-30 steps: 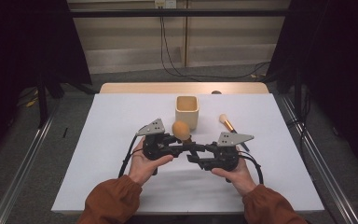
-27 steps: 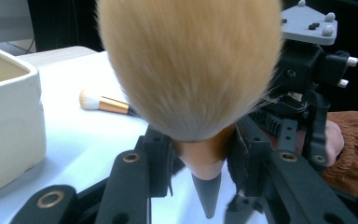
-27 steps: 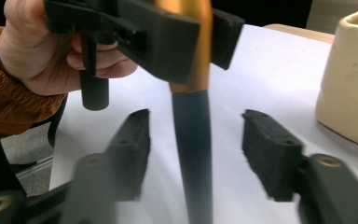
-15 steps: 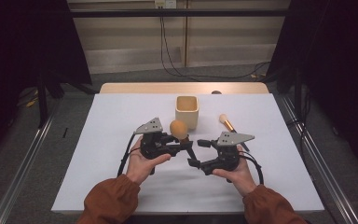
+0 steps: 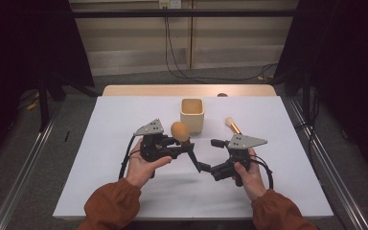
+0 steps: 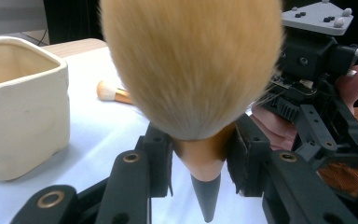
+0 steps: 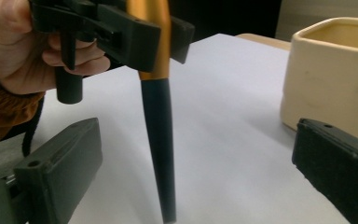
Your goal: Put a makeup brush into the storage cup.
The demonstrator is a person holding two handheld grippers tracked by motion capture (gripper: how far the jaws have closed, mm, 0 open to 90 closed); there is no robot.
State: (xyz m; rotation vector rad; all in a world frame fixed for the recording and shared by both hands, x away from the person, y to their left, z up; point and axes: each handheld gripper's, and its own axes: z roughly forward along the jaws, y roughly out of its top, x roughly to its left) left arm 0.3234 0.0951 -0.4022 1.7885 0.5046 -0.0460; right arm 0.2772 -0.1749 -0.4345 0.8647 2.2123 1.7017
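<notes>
A makeup brush [image 5: 180,131] with a fluffy tan head, gold ferrule and black handle stands head-up above the table. My left gripper [image 5: 184,145] is shut on its ferrule. In the left gripper view the brush head [image 6: 191,65] looms above the left gripper [image 6: 200,163]. My right gripper [image 5: 211,155] has just been opening. It now stands open around the black handle [image 7: 158,140] without touching it, and both pads of this right gripper [image 7: 198,168] are well clear. The left gripper [image 7: 121,28] shows above.
A cream square cup [image 5: 192,115] stands behind the grippers on the white table [image 5: 124,124]. A second small brush [image 5: 232,125] lies to the cup's right. The cup [image 7: 335,70] is close to my right jaw. The cup [image 6: 18,107] and small brush [image 6: 112,93] also lie ahead of the left gripper.
The right gripper's jaws have spread wide and let go of the brush handle. The left gripper has kept its hold on the brush, almost unmoved.
</notes>
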